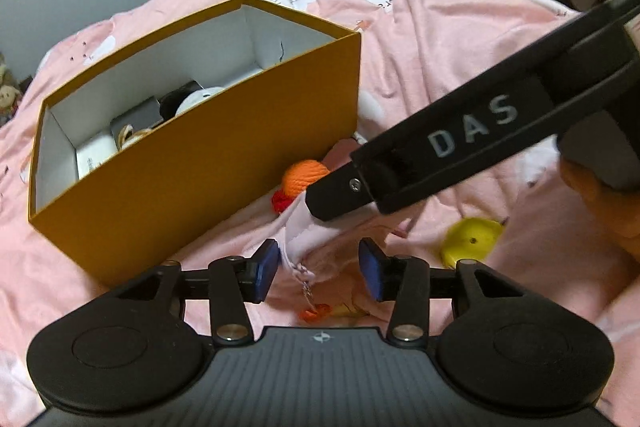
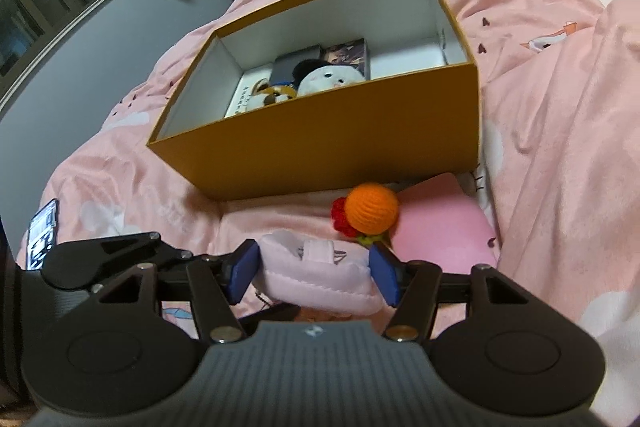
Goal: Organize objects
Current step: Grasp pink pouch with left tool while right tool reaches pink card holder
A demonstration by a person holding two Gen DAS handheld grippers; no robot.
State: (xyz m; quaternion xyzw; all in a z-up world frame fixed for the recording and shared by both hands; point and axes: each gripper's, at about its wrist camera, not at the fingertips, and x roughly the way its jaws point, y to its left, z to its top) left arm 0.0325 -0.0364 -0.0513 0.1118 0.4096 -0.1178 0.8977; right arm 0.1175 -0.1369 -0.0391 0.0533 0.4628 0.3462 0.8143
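An open orange box point(image 2: 328, 147) with white inner walls stands on a pink bedspread point(image 2: 560, 107) and serves as the landmark. Inside it lie a white plush toy point(image 2: 332, 77), a small brown-and-white toy point(image 2: 270, 95) and some flat dark packets point(image 2: 292, 65). Just in front of the box's near wall sit an orange yarn ball point(image 2: 371, 209) with a red bit beside it, and a pink pad point(image 2: 440, 227). A yellow object point(image 1: 472, 237) lies farther from the box.

In front of the ball, a soft pale-pink pouch point(image 2: 320, 277) with stitched edges and a small chain is clamped between the right gripper point(image 2: 316, 273). The left gripper point(image 1: 319, 267) stands released, its pads clear of the pouch's end between them.
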